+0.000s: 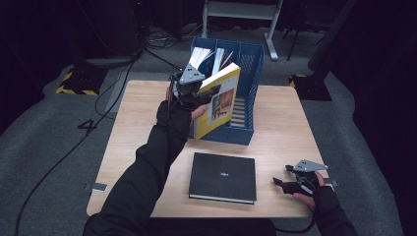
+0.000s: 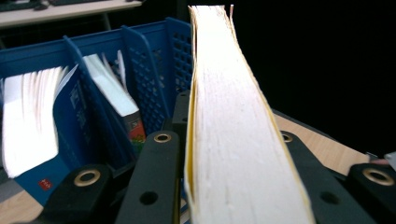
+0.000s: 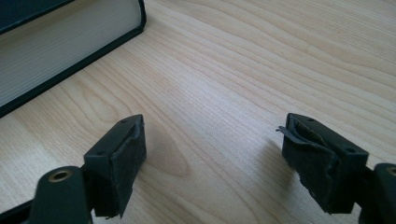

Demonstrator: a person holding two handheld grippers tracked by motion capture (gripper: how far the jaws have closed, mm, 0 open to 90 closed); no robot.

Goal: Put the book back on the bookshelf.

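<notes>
Yellow book (image 1: 220,101) sits pinched between the jaws of our left gripper (image 1: 196,88), which clamp its covers from both sides; in the left gripper view its pale page edge (image 2: 229,126) runs up between them. We hold it tilted above the table (image 1: 147,128), against the front of the blue file rack (image 1: 253,73), whose slots hold other books. Our right gripper (image 1: 287,177) rests low at the table's near right corner, jaws spread with nothing between. Beside it lies a black book (image 1: 223,177), flat.
</notes>
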